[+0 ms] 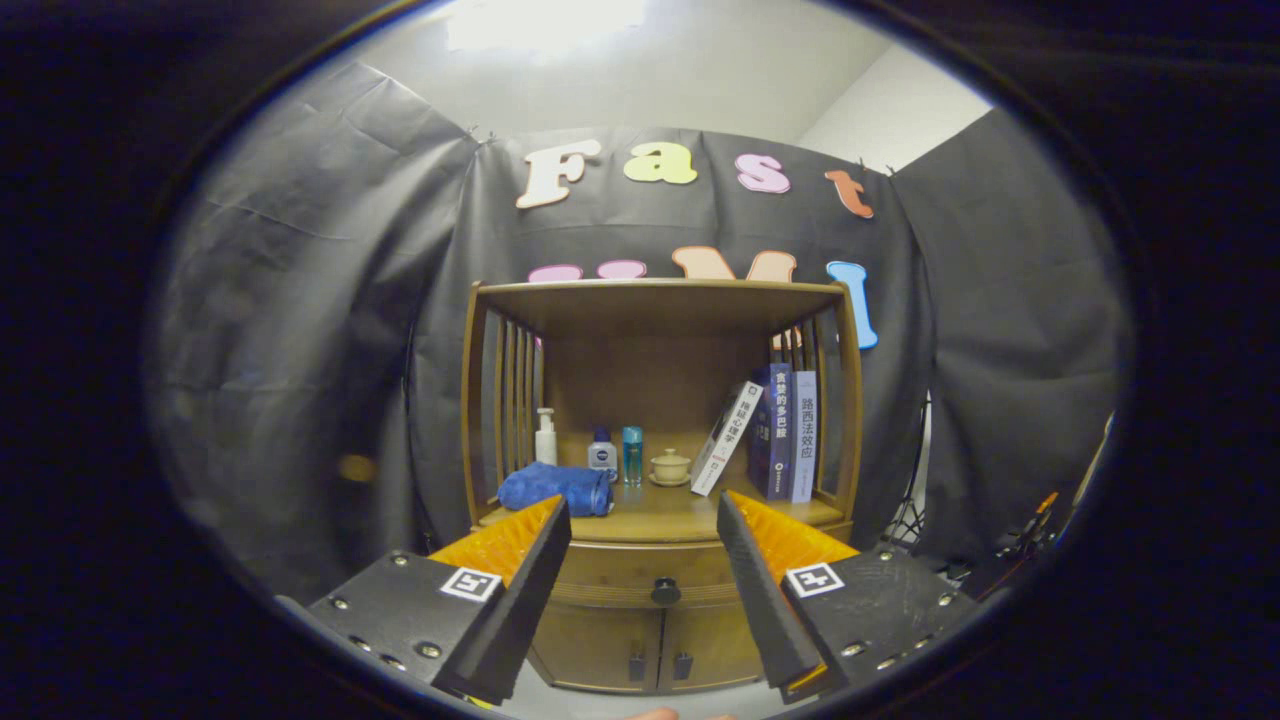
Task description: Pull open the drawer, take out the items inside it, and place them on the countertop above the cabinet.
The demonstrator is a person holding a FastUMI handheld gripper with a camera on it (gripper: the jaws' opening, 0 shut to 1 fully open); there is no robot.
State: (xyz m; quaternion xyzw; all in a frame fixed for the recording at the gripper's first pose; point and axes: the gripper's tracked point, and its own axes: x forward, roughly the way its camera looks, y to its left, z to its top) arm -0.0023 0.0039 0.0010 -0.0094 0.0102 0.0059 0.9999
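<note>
A small wooden cabinet (660, 610) stands ahead against the black cloth wall. Its single drawer (640, 572) is shut, with a dark round knob (665, 591) at its middle. The countertop (680, 512) lies just above the drawer, under an open shelf frame. My gripper (645, 520) is open, with nothing between its fingers. The knob shows in the gap between the two fingers, some way beyond their tips. The drawer's contents are hidden.
On the countertop sit a rolled blue towel (556, 489), a white pump bottle (545, 438), two small bottles (617, 455), a lidded cup (670, 466) and three books (775, 432) at the right. Two lower doors (655, 648) are shut. A tripod (910, 515) stands right of the cabinet.
</note>
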